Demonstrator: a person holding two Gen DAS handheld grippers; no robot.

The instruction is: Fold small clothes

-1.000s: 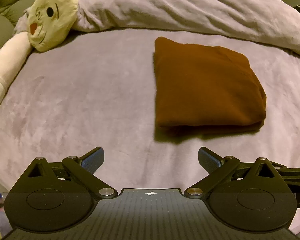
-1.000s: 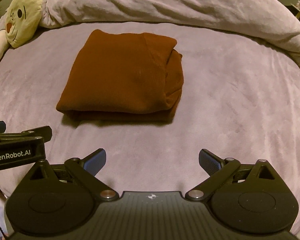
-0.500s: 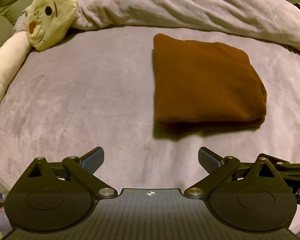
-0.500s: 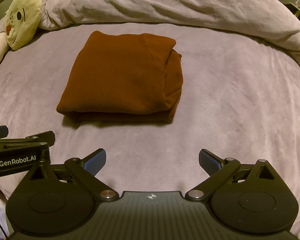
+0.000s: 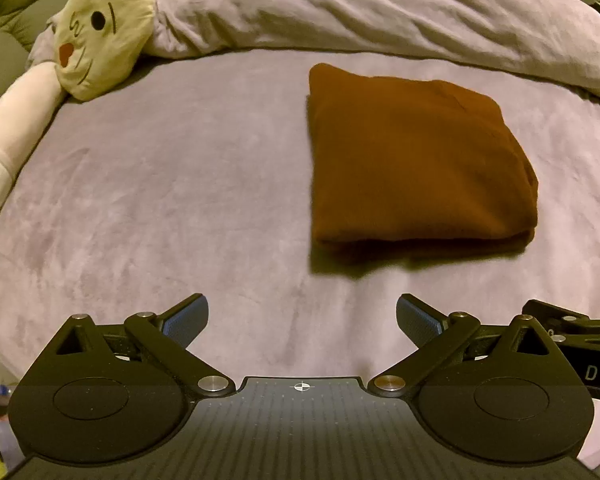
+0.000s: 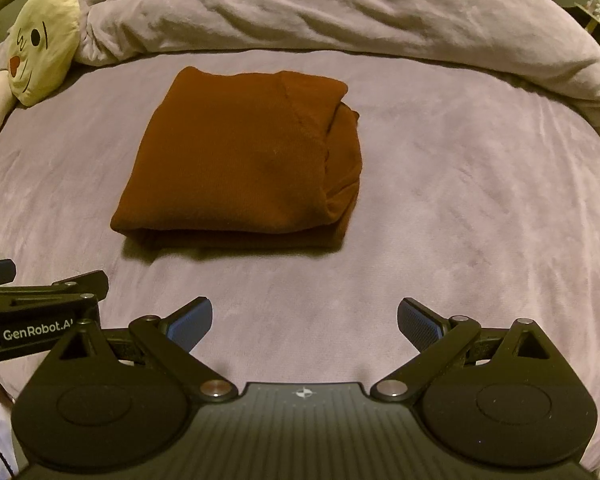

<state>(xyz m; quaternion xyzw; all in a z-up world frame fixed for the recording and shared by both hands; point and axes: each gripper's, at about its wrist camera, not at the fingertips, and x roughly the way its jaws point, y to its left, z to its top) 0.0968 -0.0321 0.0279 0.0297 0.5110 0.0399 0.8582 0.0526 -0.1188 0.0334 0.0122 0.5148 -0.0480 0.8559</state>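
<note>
Garment (image 5: 416,160), rust-brown and folded into a thick rectangle, lies flat on the mauve bedspread (image 5: 180,184). From the right wrist view the garment (image 6: 240,160) shows its layered folds bunched along its right edge, with a neat folded edge facing the grippers.

Left gripper (image 5: 302,318) sits low over the bedspread, near the garment's front edge but apart from it; its blue-padded fingers (image 5: 186,318) are spread wide with nothing between them. Right gripper (image 6: 304,320) is in the same posture, fingers (image 6: 420,320) wide apart and empty, with the garment ahead and a little to its left. Each gripper's black body shows at the edge of the other's view, so they sit side by side.

Behind the garment a rumpled duvet (image 6: 340,12) of the same mauve runs across the far side of the bed. At the far left a cream plush toy (image 5: 100,28) with a drawn face rests partly against the duvet, its pale limb (image 5: 16,120) stretching down the left side of the bedspread.
</note>
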